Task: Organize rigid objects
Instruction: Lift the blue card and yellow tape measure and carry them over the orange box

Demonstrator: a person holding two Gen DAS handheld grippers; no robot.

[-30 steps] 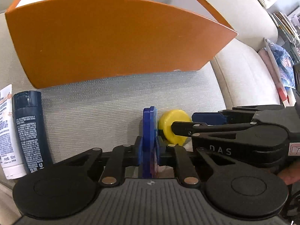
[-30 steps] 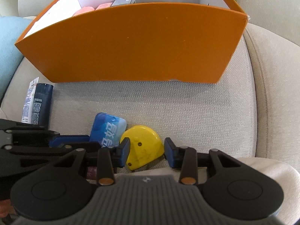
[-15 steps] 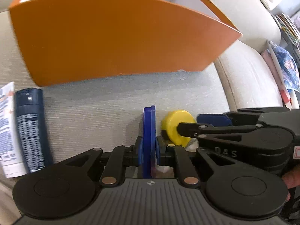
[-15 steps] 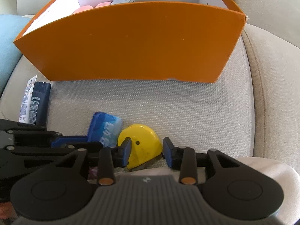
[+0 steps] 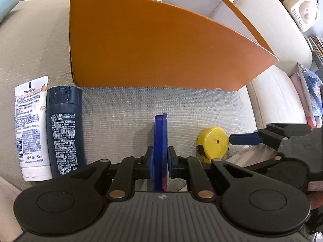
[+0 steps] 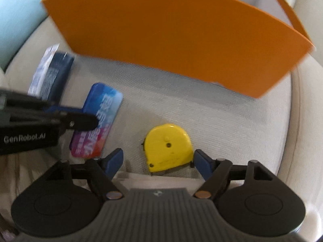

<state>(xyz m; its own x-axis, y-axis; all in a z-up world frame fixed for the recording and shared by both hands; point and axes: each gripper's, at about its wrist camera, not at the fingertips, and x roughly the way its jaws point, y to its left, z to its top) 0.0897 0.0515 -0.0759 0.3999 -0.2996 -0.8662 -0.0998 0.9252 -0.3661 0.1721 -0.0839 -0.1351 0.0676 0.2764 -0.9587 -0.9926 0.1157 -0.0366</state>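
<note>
You have a beige woven sofa cushion [image 5: 121, 109] under everything. At the far left edge a pale blue pillow [image 6: 18, 20] leans on the seat. Past the right armrest you see a cream bear-faced mug [image 5: 300, 10] and stacked books [image 5: 317, 46], partly cut off.

Flat blue tin [image 5: 160, 141] held on edge; yellow tape measure [image 6: 168, 146] lies flat on cushion.
</note>
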